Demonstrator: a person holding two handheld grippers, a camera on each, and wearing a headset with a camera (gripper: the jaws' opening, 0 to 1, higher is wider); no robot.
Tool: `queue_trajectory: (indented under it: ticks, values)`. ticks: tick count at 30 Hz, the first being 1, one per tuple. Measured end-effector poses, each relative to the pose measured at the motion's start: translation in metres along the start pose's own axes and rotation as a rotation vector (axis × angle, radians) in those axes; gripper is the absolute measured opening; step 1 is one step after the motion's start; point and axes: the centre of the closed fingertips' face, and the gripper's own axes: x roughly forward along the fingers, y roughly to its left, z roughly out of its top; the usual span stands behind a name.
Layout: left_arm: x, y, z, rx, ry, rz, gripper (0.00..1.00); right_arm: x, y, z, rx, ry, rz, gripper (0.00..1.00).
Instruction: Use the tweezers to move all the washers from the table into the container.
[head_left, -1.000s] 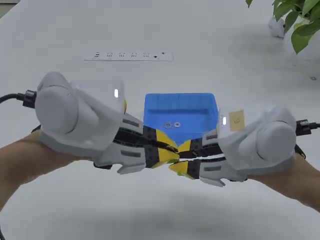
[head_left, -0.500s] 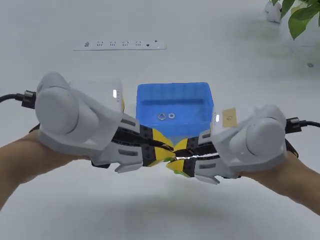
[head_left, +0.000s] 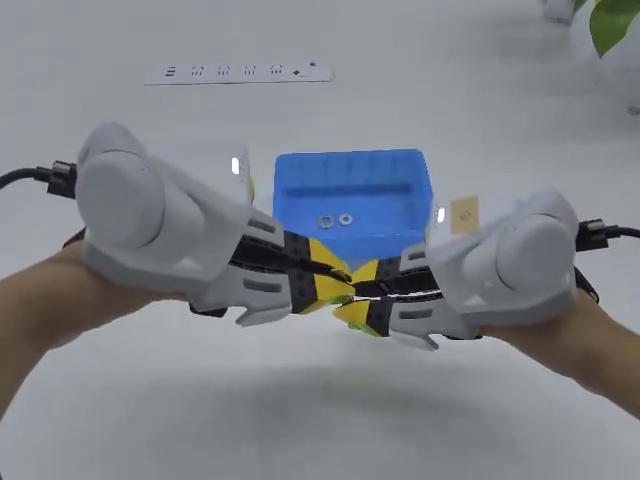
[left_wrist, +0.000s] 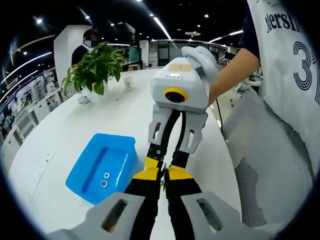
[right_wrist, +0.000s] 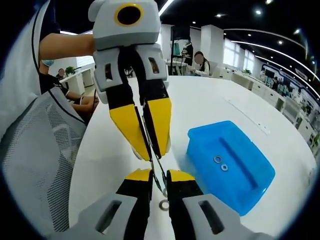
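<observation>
Where the two grippers meet tip to tip over the white table (right_wrist: 210, 105), the tweezers (right_wrist: 152, 155) run as a thin metal strip from one pair of jaws into the other. The left gripper (right_wrist: 151, 147), reaching in from the top of the right gripper view, has its yellow jaws pinched together on the upper part of the tweezers. The right gripper (right_wrist: 160, 177) has its jaws a narrow gap apart on either side of the lower end; whether they press the metal or merely flank it I cannot tell. Just below that end, one loose washer (right_wrist: 164, 204) lies flat on the table, showing between the right gripper's jaws. Off to the side stands the blue container (right_wrist: 250, 187), near the grippers but apart from them, with two washers (right_wrist: 217, 159) lying close together on its floor. In the head view the container sits just beyond the meeting jaw tips, and a white power strip (head_left: 238, 72) lies well past it. A potted plant (left_wrist: 95, 70) stands far along the table in the left gripper view.
</observation>
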Motion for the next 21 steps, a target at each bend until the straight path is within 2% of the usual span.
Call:
queue_trajectory:
  ticks: [11, 21]
  values:
    - [0.0062, 0.002, -0.005, -0.016, -0.001, -0.015, 0.07, 0.0034, 0.0003, -0.0066, -0.002, 0.017, 0.003, 0.12]
    - [0.0069, 0.0018, -0.0014, -0.01, -0.009, -0.027, 0.07, 0.0012, -0.001, -0.0052, 0.008, 0.004, 0.0, 0.12]
